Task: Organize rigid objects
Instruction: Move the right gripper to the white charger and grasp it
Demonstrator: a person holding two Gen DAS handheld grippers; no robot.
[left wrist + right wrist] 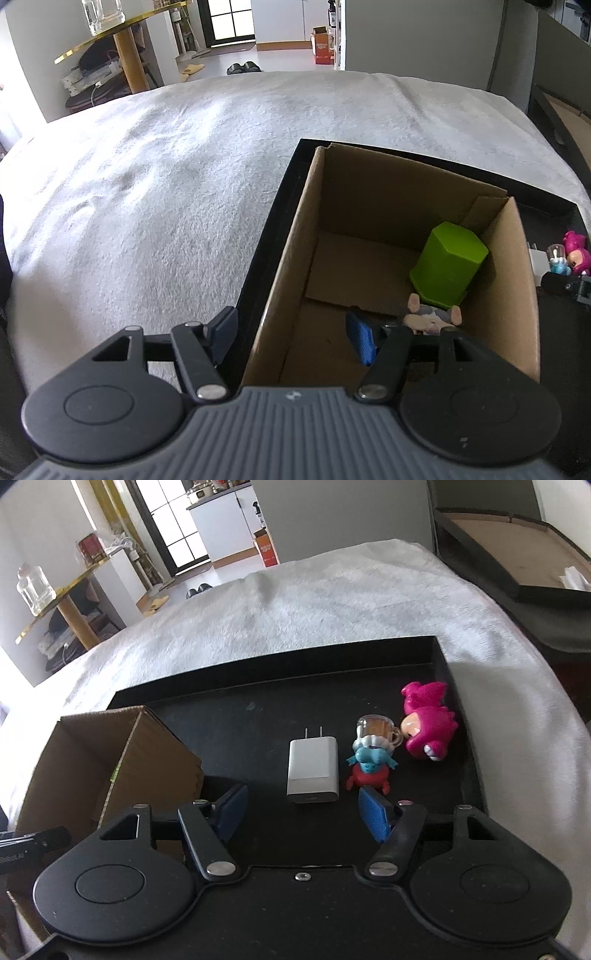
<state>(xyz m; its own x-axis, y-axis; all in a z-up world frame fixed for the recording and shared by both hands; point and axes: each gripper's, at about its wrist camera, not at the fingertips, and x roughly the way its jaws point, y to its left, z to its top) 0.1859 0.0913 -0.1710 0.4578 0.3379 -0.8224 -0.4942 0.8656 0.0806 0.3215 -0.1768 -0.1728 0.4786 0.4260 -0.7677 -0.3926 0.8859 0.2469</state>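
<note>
Left hand-held gripper (291, 338): released, nothing between its blue pads; it straddles the left wall of the open brown cardboard box (288, 258), one pad outside, one inside.
Right hand-held gripper (304, 812): released, gripping nothing; its pads stand either side of the near end of the white wall charger (313, 770), apart from it.
Black shallow tray (229, 705): lies on the white fuzzy blanket (295, 609) covering the bed; it carries the box at its left and the loose things at its right.
Box contents: a lime-green hexagonal plastic cup (448, 264) stands upside down, base up, in the far right corner; a small grey-and-pink animal figurine (434, 315) lies just before it.
Charger: lies flat, long axis running away from the camera, its two prongs pointing to the tray's far rim.
Blue-and-red monster figurine (369, 766): just right of the charger, with a tiny clear mug (376, 729) at its head.
Magenta dinosaur-suit figurine (428, 720): lies on its side, right of the mug.
</note>
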